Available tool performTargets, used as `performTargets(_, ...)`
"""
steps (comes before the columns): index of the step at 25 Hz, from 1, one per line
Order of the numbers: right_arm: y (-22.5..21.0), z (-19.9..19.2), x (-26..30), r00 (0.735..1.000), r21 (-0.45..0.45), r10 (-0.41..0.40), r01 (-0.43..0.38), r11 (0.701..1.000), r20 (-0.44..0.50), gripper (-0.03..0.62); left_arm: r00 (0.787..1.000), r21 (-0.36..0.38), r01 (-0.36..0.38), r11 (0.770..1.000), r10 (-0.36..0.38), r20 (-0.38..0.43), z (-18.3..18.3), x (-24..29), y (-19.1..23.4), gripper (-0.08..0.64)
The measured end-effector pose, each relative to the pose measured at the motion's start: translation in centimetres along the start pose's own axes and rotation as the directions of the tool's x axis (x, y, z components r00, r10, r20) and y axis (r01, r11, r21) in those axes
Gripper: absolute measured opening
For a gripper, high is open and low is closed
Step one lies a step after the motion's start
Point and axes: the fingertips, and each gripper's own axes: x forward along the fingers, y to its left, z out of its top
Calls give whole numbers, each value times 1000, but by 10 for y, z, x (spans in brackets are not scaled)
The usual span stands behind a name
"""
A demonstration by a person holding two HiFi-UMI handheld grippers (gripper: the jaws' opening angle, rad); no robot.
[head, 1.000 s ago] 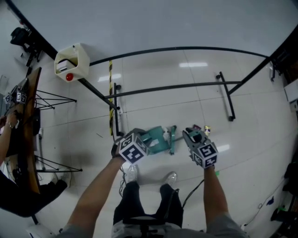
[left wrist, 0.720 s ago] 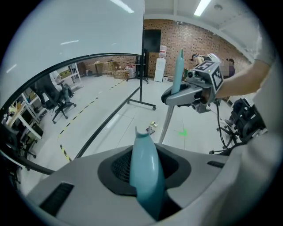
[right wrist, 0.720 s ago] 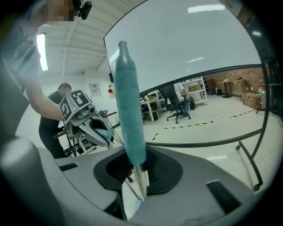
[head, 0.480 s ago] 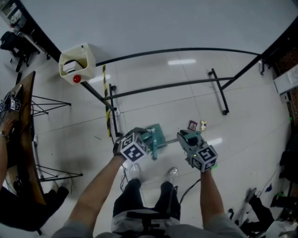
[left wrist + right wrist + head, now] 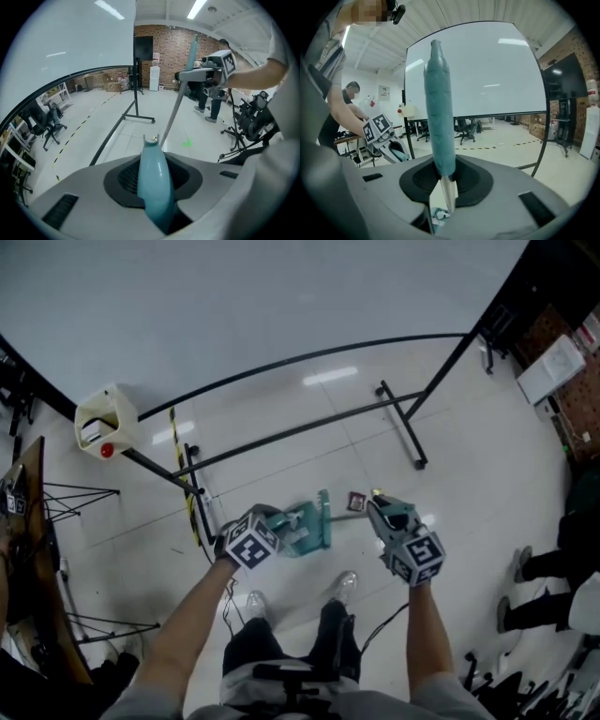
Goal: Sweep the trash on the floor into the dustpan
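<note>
My left gripper [image 5: 278,526] is shut on the teal handle [image 5: 154,180] of the dustpan [image 5: 309,521], which stands tilted on the white floor just ahead of my feet. My right gripper [image 5: 382,510] is shut on the broom's teal grip [image 5: 438,108]. Its grey pole [image 5: 176,110] slants down toward the floor beside the pan. Two small pieces of trash [image 5: 356,501] lie just right of the dustpan's mouth, under the right gripper's nose. In the left gripper view a scrap [image 5: 152,138] shows past the handle's tip, by the pole's foot.
A black tubular stand [image 5: 401,426] with floor feet crosses the floor beyond the dustpan. A cream box with a red button [image 5: 99,423] hangs at the left, by a yellow-black floor stripe [image 5: 180,465]. A wooden table [image 5: 28,549] is far left. Someone's legs [image 5: 548,563] stand at the right.
Both grippers stay shut on their handles. The right gripper has risen with the broom. The trash now lies closer to the dustpan. My head view has swung, shifting the whole floor.
</note>
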Motion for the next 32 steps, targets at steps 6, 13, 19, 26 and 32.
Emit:
performTargets(6,-100,-6,-7,1000,21,-16,16,1000,-3,66,999,-9,-24,1000,24,-22,50,35,-6,106)
performTargets(13,-179,-17,-6,994,52,-110,111,992,-12,63,1000,28,-2,1000,3,-29,93,72,-2,106)
performTargets(19,-199,-35,-3,989,8,-140,141,990,-53,63,998,35,15,999,-13,-60,108,89,5,106)
performTargets(26,-209,-93,23,979,7,-119,122,993,-165,63,998,35,34,999,-32,-61,119,103,12,106)
performTargets(32,-176,-106,35,986,130,0,22,991,-169,74,998,23,35,999,-33,-59,123,106,16,106)
